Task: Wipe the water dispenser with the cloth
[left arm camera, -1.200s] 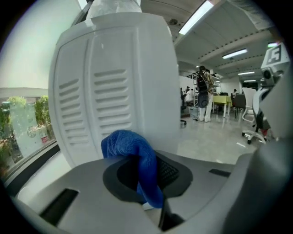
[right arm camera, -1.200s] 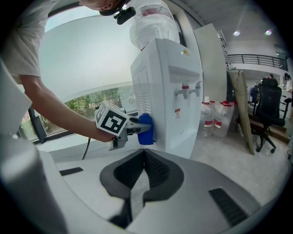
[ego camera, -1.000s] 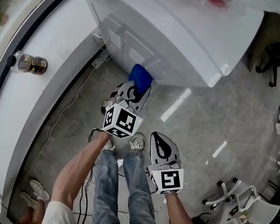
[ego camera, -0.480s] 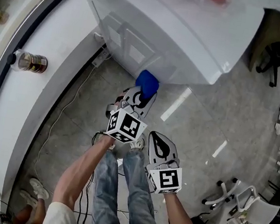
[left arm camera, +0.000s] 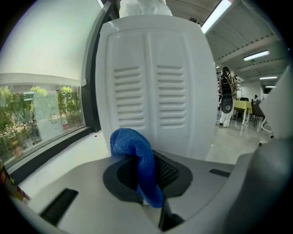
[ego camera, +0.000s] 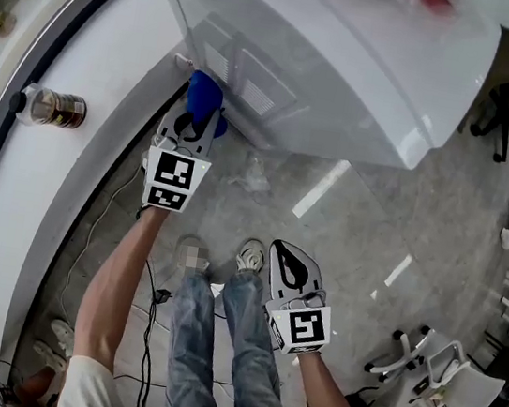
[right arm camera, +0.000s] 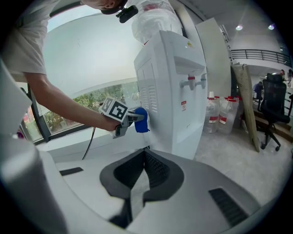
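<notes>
Nearest the person, the right gripper (ego camera: 291, 265) hangs well apart from the water dispenser (ego camera: 333, 58), its jaws pressed together on nothing. Closer in, the left gripper (ego camera: 195, 123) clenches a blue cloth (ego camera: 203, 93), which is touching or just beside the dispenser's vented back panel. Only a fold is pinched, so dragging it across the vent slats could snag it and pull it free. On top of the dispenser stands a large clear bottle (right arm camera: 153, 20), contents unclear. Behind the dispenser, a small jar (ego camera: 51, 109) of brown contents rests on the sill (ego camera: 97, 51). Beyond the dispenser's front stand spare jugs (right arm camera: 217, 114), fill too small to tell.
</notes>
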A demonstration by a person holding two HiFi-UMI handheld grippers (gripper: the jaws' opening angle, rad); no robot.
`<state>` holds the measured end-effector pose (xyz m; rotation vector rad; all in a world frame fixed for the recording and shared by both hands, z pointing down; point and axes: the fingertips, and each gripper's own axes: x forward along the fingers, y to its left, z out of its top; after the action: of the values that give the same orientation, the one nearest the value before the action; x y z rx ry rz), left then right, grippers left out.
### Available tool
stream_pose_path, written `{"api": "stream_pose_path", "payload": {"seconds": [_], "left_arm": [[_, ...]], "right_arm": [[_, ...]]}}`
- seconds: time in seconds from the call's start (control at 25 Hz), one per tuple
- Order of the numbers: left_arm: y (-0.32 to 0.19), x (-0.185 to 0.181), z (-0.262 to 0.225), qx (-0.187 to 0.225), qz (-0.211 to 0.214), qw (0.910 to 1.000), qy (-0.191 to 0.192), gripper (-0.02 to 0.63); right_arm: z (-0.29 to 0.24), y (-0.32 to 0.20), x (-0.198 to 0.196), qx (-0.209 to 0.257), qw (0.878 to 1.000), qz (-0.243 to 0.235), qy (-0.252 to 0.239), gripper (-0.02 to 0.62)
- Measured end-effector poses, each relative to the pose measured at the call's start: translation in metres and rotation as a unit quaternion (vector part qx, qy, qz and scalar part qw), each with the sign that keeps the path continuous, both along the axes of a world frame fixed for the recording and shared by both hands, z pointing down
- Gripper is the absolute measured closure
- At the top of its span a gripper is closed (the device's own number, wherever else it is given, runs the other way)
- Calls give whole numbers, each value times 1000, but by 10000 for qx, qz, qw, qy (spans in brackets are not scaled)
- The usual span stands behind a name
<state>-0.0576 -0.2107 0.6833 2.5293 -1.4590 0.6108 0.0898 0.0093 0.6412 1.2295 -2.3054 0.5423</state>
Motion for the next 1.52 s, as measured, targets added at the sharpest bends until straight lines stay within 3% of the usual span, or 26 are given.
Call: {"api": "stream_pose_path", "payload": {"seconds": [0.2,0.44,0.72,0.96,1.52], "left_arm": [[-40,-46,8,-25,-419,9989,-195,554],[-58,-66,21,-167,-586,9977,-305,554],[-64,-55,16,-93,-337,9986,-388,554],[-39,-21,15,-79,-39,9996,-258,554],[42,102,20,-148,1041,9944,69,554]], "right_arm": [[11,-3,2,-30,10000,6,53,580],[12,-2,-3,-43,10000,-4,40,580],[12,-3,-3,-88,9999,72,2,580],[3,-9,-5,49,10000,43,13,580],[7,1,9,50,9998,167,65,580]]}}
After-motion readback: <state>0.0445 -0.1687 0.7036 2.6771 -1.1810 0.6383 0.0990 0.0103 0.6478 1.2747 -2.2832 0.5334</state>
